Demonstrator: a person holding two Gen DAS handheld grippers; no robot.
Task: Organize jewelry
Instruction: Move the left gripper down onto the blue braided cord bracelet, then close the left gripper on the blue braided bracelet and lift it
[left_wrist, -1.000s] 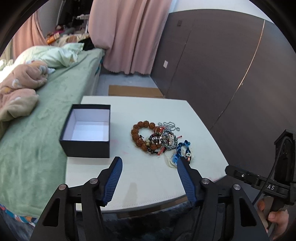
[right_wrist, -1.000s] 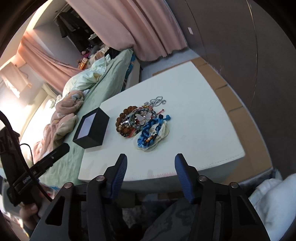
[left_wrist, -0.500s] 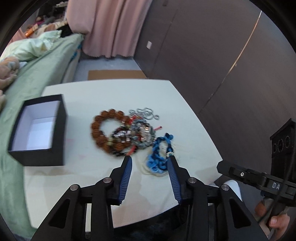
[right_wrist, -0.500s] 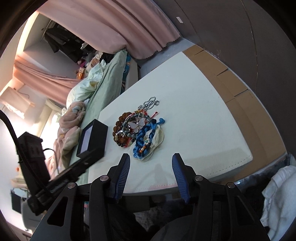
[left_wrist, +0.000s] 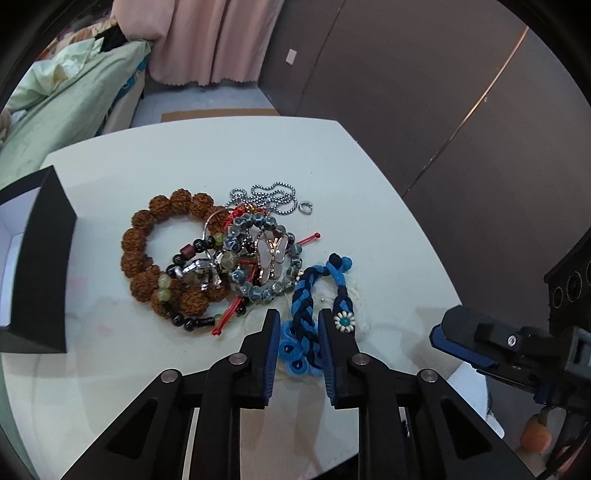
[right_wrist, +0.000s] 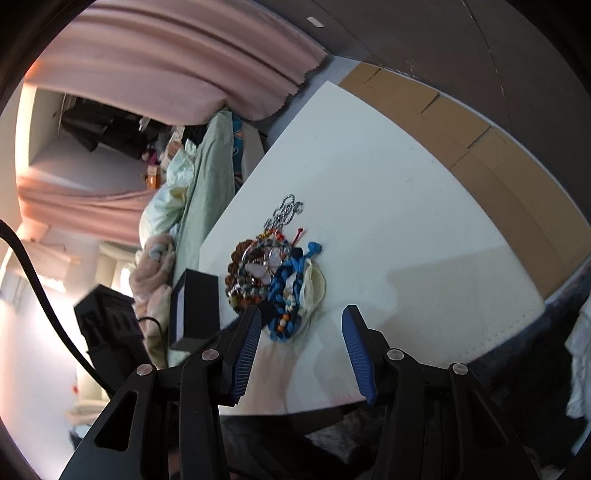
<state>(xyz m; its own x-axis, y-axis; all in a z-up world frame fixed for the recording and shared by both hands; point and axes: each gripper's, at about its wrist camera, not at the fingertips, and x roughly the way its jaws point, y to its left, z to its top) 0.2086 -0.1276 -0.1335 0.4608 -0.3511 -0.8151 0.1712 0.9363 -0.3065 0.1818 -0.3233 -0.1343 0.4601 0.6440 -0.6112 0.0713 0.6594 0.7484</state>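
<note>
A pile of jewelry lies on the white table (left_wrist: 155, 376): a brown bead bracelet (left_wrist: 138, 254), a butterfly bracelet (left_wrist: 271, 256), a silver chain (left_wrist: 273, 197) and a blue braided bracelet (left_wrist: 304, 314). My left gripper (left_wrist: 295, 325) has its jaws closed in around the near end of the blue braided bracelet, which still lies on the table. My right gripper (right_wrist: 301, 328) is open and empty, low over the table's near edge, right of the pile (right_wrist: 277, 273).
An open black box (left_wrist: 42, 266) with a white inside stands left of the pile; it also shows in the right wrist view (right_wrist: 194, 306). A green-covered bed (left_wrist: 62, 107) runs along the table's left side. Dark wall panels (left_wrist: 443, 92) stand to the right.
My left gripper moved forward and down to the pile and narrowed its jaws around the blue braided bracelet. My right gripper tilted and came closer to the table edge.
</note>
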